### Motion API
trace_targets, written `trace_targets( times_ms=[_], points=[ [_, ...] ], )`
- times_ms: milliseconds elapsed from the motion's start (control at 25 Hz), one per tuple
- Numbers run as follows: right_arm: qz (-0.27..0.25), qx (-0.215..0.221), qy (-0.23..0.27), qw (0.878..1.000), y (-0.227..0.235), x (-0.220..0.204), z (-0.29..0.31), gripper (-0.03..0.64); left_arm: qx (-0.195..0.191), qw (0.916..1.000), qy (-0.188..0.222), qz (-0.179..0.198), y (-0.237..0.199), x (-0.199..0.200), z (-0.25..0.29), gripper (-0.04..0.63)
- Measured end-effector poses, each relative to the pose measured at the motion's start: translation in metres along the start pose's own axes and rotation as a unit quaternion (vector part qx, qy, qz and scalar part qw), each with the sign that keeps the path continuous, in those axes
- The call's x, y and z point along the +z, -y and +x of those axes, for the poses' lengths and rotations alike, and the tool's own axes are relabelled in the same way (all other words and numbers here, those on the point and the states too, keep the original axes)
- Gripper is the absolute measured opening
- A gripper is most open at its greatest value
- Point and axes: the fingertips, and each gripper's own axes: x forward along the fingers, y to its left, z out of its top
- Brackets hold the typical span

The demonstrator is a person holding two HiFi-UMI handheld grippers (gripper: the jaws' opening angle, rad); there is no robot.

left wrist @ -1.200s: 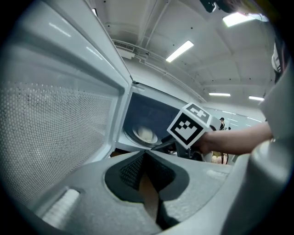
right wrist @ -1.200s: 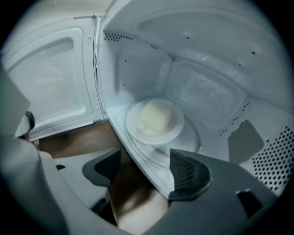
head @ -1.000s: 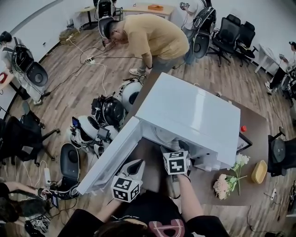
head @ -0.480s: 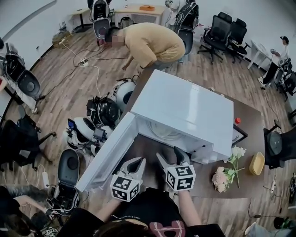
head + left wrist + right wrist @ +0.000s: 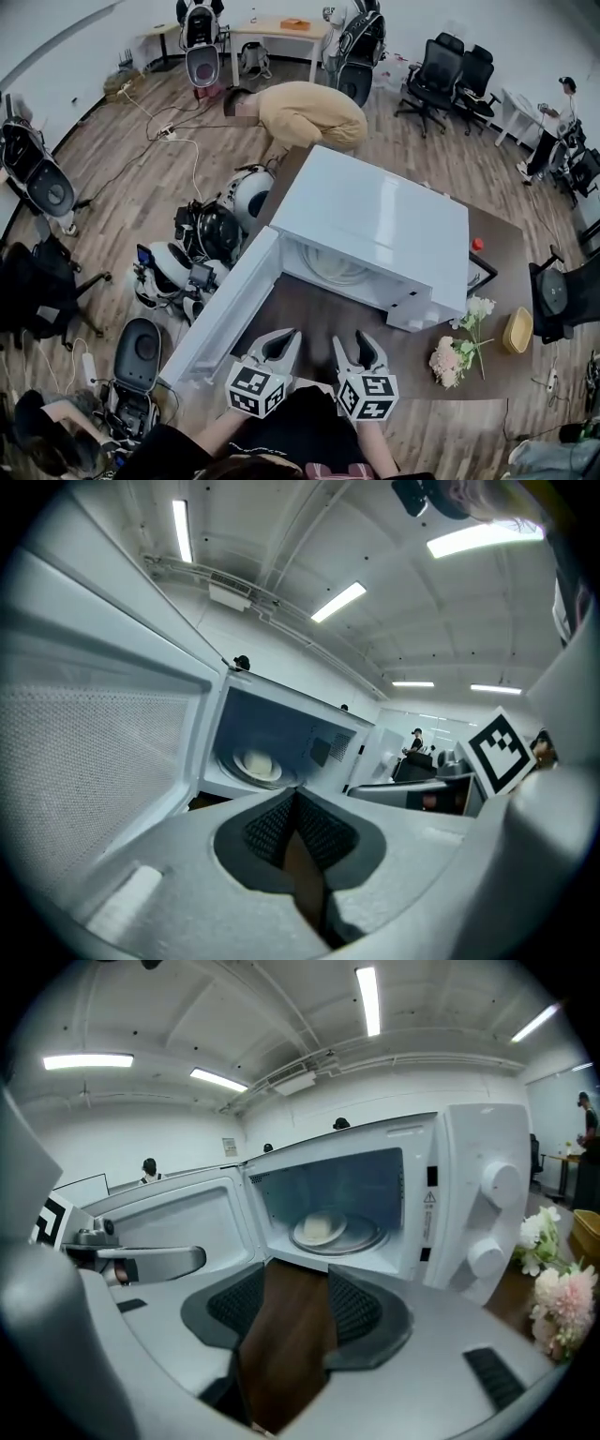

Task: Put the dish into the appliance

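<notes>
Dish (image 5: 319, 1229) sits inside the open microwave (image 5: 375, 225), far side of the worktop (image 5: 319, 314). Near edge: right tool (image 5: 298, 1277) released and empty, jaws just narrowing. Left tool (image 5: 296, 794) clenched on nothing.

Head view overhead, gripper views near, sharing microwave (image 5: 375, 225)

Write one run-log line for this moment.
dish in microwave | door open | right gripper empty, jaws just closing | left gripper shut
</notes>
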Motion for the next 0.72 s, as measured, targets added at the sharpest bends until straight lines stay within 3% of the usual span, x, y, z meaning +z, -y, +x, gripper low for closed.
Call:
trace_targets(
  times_ms=[240,440,600,720],
  points=[
    [-0.015,-0.030,0.014,0.999,-0.006,-0.008,-0.020,0.180,-0.018,0.9998,-0.004,-0.002,0.009,-0.009,-0.009,0.009],
    [-0.006,-0.030,0.032,0.999,-0.015,-0.007,-0.029,0.153,-0.042,0.9990,-0.012,0.003,0.023,-0.019,-0.012,0.009],
    [0.003,-0.055,0.053,0.997,-0.014,-0.006,-0.040,0.058,-0.062,0.9980,-0.013,0.000,0.032,-0.021,-0.017,0.009],
    [0.030,-0.055,0.072,0.995,-0.018,-0.003,-0.045,0.029,-0.071,0.9974,-0.009,-0.001,0.035,-0.021,-0.020,0.009]
  ],
)
